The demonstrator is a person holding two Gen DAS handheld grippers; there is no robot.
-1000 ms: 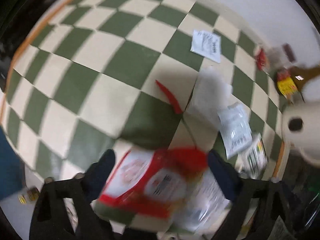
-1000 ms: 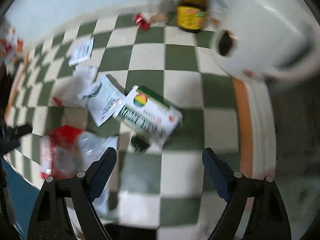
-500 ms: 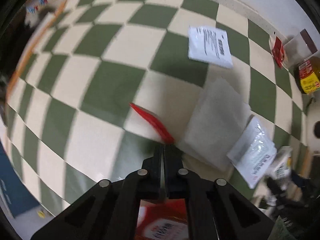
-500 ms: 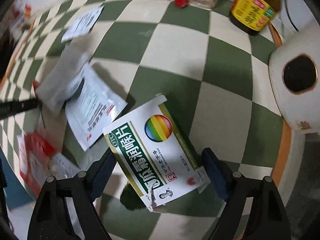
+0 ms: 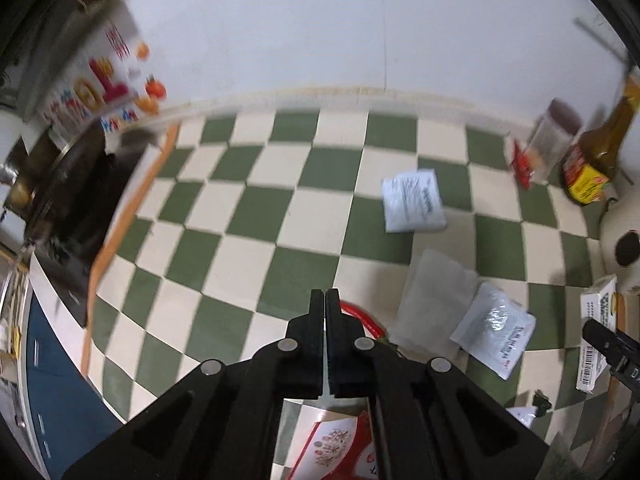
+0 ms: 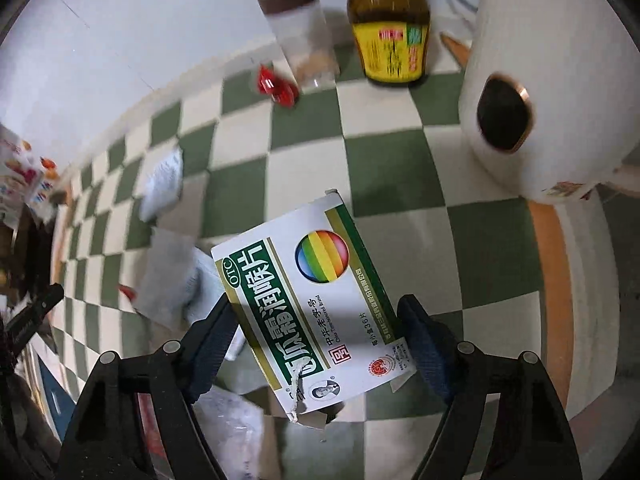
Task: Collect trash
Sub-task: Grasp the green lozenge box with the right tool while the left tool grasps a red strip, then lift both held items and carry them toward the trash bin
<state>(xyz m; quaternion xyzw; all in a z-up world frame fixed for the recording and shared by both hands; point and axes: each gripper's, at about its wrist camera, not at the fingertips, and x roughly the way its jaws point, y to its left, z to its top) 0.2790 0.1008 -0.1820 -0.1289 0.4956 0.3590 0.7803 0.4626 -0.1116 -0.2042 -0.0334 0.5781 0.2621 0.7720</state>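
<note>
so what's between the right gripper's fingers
In the right wrist view, the white and green medicine box lies between the closing fingers of the right gripper, on the checkered floor.

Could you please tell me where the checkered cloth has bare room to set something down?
Free: the wide stretch left of the white sachet, toward the orange border. Crowded: the back corner with jar and oil bottle, and around the medicine box.

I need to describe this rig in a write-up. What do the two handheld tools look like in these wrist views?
Both look alike. The left tool is matte black plastic: angular linkage arms with triangular cut-outs and round silver pivot pins. The right tool has the same black frame and silver pins, with dark navy finger pads. No cables, sleeves or hands show.
</note>
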